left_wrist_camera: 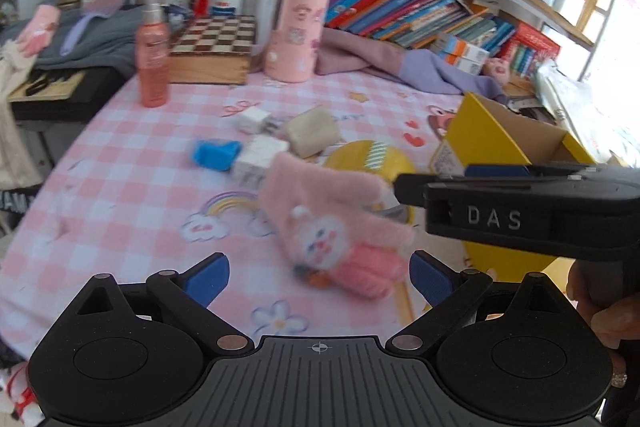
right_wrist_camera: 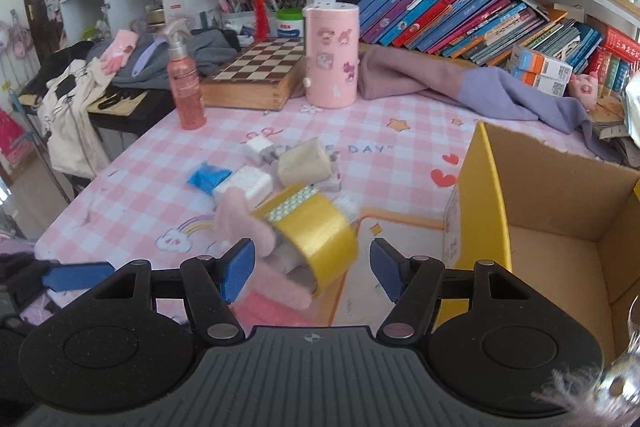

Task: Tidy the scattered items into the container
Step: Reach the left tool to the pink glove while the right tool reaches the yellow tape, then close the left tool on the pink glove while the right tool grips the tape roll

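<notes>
The right gripper (left_wrist_camera: 404, 187), seen from the left wrist view, bears the white letters "DAS" on its black side. On the pink checked tablecloth (right_wrist_camera: 360, 131), the printed word "DAY" with a closing quote mark reads clearly; the letters before it are hidden by the scattered items.

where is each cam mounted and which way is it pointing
Left wrist: on the left gripper, facing the pink glove; its open blue fingers, the right gripper and a hand show.
Right wrist: on the right gripper, facing the yellow tape roll; its open fingers show.
Shared: glove, tape roll, yellow cardboard box.
</notes>
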`<state>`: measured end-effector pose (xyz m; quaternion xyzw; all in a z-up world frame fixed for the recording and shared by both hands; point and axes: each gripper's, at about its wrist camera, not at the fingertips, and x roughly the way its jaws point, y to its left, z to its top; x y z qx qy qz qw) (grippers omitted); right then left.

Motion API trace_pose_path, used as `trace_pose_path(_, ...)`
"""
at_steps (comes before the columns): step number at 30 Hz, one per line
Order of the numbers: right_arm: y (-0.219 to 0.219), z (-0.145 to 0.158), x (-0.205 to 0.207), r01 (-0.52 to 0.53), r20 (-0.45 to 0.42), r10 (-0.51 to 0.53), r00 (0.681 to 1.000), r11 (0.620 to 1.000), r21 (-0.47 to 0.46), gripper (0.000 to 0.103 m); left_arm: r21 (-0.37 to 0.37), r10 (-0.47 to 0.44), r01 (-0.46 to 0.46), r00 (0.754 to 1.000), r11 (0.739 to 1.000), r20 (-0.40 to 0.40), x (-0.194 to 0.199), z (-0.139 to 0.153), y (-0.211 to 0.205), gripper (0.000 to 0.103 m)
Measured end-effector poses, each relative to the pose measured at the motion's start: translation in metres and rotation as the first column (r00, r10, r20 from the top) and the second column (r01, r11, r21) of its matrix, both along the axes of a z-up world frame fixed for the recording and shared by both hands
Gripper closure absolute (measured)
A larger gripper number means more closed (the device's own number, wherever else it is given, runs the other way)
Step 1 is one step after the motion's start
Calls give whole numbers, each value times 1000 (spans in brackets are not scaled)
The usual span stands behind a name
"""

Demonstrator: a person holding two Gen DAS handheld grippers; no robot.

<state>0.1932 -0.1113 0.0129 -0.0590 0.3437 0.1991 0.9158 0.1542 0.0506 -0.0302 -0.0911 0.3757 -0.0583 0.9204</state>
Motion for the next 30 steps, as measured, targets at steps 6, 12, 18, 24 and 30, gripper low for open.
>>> trace_pose_path(6,-4,8,6,-11,57,12,998,999,-32,39,-53,11,-12,1000,999,-16,28,-14,-6,5)
trace_pose_path(12,-3,0,14,-38,7,39,999,997,-69,37,-88,41,-47,997,995,-72,47,-32,-3,45)
trace_pose_path(18,5,-13,24,-72,-69,68,995,995,-62,36,-113,84,-93,993,989,-86,34,-28,22,89)
trace_pose_path(24,16,-28,40,-84,-135,74,988,994,-68,36,-102,189,-201,975,974,-113,20,-27,51,90)
trace_pose_path(30,22,-40,54,-74,-166,60,984,994,-78,41,-57,204,-214,968,975,-147,27,-36,48,82)
